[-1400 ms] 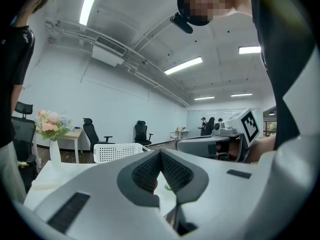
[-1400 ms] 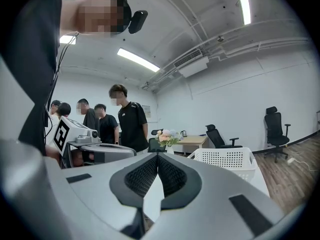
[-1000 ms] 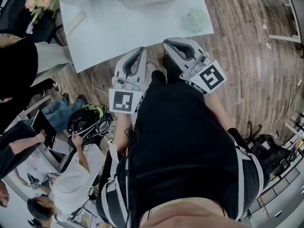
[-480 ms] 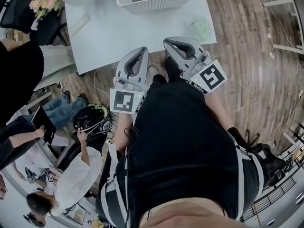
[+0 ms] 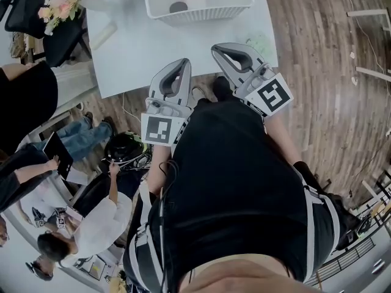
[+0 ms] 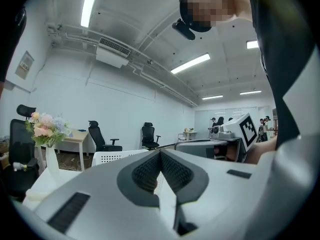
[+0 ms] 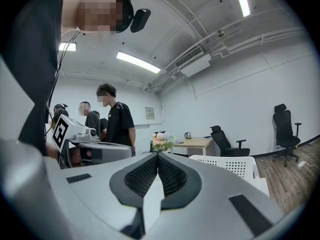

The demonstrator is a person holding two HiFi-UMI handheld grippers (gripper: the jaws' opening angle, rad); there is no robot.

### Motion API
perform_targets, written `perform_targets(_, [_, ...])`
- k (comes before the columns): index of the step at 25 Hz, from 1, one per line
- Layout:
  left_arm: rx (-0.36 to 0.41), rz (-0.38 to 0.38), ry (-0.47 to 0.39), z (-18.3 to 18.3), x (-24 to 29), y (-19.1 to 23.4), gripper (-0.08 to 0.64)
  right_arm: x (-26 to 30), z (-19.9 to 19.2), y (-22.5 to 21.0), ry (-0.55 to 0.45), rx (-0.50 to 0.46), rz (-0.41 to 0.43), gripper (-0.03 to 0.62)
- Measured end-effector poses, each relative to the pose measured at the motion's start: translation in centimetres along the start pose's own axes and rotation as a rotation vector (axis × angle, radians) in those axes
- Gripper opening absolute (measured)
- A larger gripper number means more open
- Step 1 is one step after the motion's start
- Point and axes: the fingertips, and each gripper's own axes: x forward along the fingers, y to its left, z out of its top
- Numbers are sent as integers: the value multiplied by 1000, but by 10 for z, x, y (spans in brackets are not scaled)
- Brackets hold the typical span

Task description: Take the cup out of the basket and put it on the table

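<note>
Two claws, and I am holding both clenched on nothing: the left claw [image 6: 160, 154] and the right claw [image 7: 157, 156] are each showing their pads pressed together with nothing between them. I am carrying them side by side at my waist, tips aimed forward over the near edge of the counter [image 5: 140, 47]. That looks like a ready stance, since the reach has not begun. The basket [image 5: 201, 11] is sitting at the counter's far side, well apart from both claws. I am taking the dark round shape inside it, near the front wall, for the cup [image 5: 178, 7]. Showing as a circle from above, it is probably standing upright, long axis vertical and mouth up, though it is too small to be sure.
</note>
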Motion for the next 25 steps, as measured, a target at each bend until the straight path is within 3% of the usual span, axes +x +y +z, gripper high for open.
perform_targets(11, [1,63,3,12,68,2,20,-3,3,-64,-21,31,43,18])
perform_targets(18, [1,115,26,8,91,2,20,-4,5,-87,-30,38,76,18])
perform_targets(25, [2,110,48,5,97,8,20,8,1,-96,-24,47,77,18])
